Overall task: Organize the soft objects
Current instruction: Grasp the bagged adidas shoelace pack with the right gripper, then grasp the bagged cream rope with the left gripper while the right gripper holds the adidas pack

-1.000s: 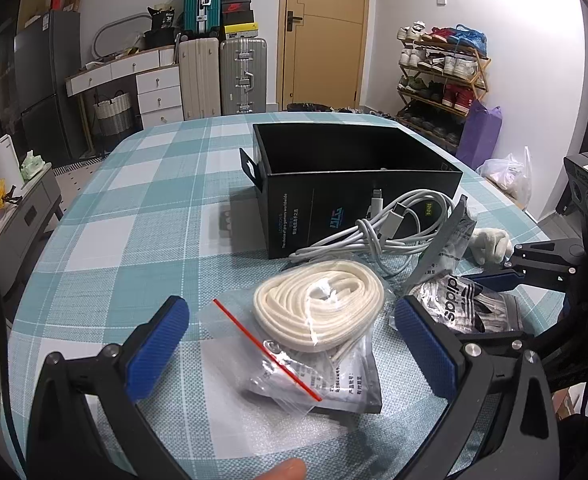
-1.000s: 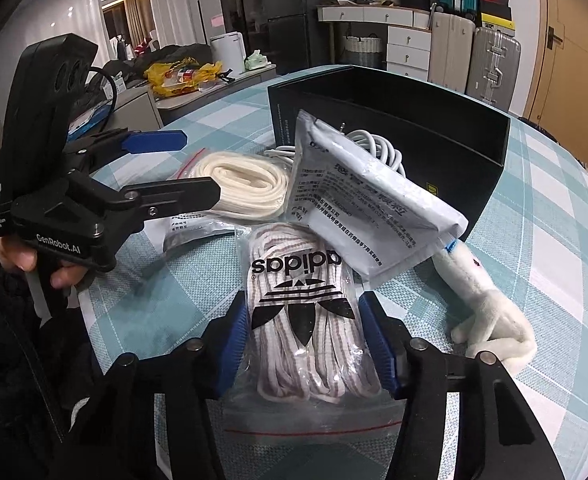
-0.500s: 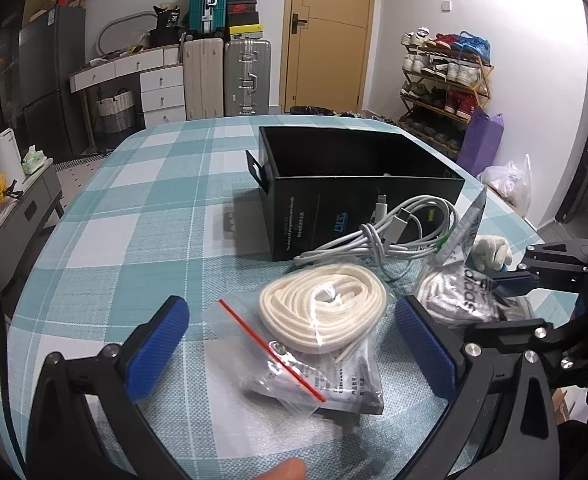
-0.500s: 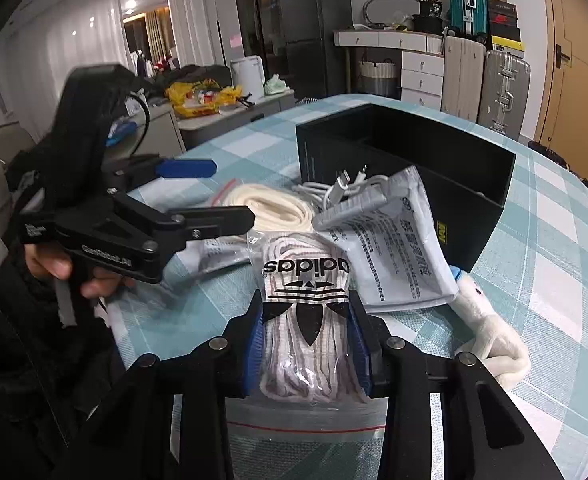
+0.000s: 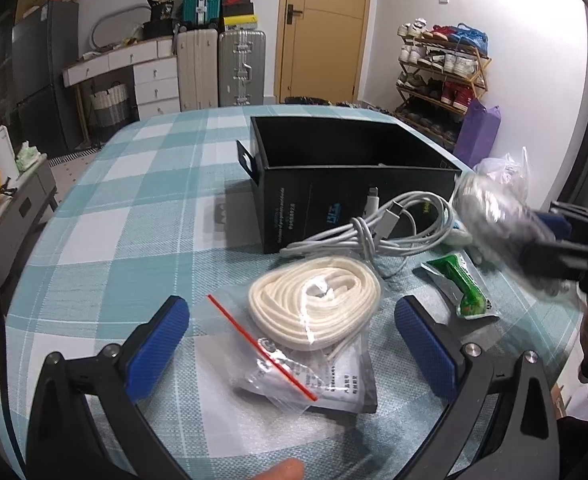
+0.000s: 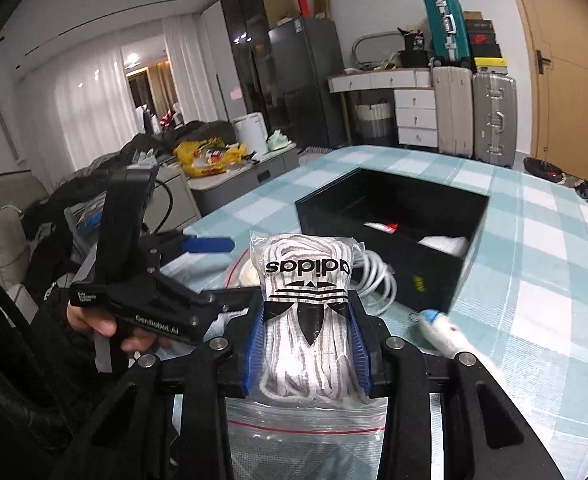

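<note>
My right gripper (image 6: 306, 344) is shut on a clear adidas bag of white laces (image 6: 306, 280) and holds it above the table, short of the open black box (image 6: 394, 216). The bag shows blurred at the right of the left wrist view (image 5: 498, 216). My left gripper (image 5: 290, 344) is open and empty, low over a bagged coil of cream laces (image 5: 314, 304) and a flat packet (image 5: 334, 384). A white cable bundle (image 5: 394, 228) lies against the black box (image 5: 334, 184). A green sachet (image 5: 462, 288) lies on the cloth.
A white soft toy (image 6: 450, 332) lies right of the box. The box holds a white item (image 6: 446, 244) and a red-white one (image 6: 382, 227). The checked teal tablecloth (image 5: 134, 216) covers the table. Suitcases, drawers and a shoe rack stand beyond.
My right gripper has closed tighter on the adidas bag and lifted it off the table toward the box. The silver packet slid off it, uncovering a green sachet. The left gripper stayed put.
</note>
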`<act>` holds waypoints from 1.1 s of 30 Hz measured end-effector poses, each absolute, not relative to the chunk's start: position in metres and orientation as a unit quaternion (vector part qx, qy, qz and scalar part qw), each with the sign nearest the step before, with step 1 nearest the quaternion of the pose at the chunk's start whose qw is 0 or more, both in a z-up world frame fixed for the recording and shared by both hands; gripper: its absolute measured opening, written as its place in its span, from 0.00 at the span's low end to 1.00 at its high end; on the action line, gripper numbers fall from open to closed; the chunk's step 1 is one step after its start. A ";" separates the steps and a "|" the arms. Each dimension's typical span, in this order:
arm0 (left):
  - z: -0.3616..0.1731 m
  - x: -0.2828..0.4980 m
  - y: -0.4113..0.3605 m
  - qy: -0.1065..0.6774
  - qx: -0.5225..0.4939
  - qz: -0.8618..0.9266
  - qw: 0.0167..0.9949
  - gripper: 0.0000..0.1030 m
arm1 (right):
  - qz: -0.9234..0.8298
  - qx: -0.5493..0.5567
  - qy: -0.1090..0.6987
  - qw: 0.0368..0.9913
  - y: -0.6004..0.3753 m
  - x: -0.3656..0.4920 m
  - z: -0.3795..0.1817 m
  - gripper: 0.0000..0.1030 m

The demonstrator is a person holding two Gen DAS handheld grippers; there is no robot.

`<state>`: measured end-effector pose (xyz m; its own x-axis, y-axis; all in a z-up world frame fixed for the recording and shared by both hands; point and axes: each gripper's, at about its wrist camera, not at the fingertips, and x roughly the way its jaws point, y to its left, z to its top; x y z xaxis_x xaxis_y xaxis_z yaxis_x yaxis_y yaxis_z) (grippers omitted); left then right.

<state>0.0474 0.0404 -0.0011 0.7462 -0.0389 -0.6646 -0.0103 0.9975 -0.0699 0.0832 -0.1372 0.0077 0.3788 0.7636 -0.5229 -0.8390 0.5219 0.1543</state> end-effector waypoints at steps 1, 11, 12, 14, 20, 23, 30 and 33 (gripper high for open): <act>-0.001 0.049 0.039 0.359 -0.033 -0.011 0.933 1.00 | 0.479 -0.065 0.275 0.831 -0.138 0.086 0.009 0.36; -0.001 0.062 0.020 0.372 0.034 -0.030 0.927 0.99 | 0.457 -0.051 0.277 0.844 -0.152 0.087 0.011 0.36; -0.001 0.064 0.018 0.374 0.040 -0.033 0.926 0.99 | 0.456 -0.051 0.277 0.844 -0.153 0.087 0.012 0.36; -0.001 0.067 0.015 0.375 0.050 -0.037 0.925 0.99 | 0.455 -0.050 0.277 0.845 -0.153 0.087 0.012 0.36; -0.006 0.077 0.010 0.400 0.066 -0.043 0.913 0.83 | 0.451 -0.050 0.282 0.845 -0.154 0.089 0.011 0.36; -0.006 0.078 0.011 0.404 0.063 -0.048 0.911 0.78 | 0.449 -0.051 0.285 0.845 -0.154 0.089 0.010 0.36; -0.005 0.076 0.005 0.402 0.072 -0.065 0.911 0.65 | 0.449 -0.050 0.286 0.845 -0.154 0.089 0.010 0.36; -0.004 0.076 0.002 0.397 0.082 -0.069 0.912 0.54 | 0.448 -0.051 0.285 0.846 -0.154 0.089 0.009 0.36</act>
<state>0.0762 0.0024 -0.0041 0.6757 -0.0608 -0.7347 0.1907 0.9771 0.0946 0.0887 -0.1545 0.0094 0.4360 0.7287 -0.5282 -0.7864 0.5939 0.1701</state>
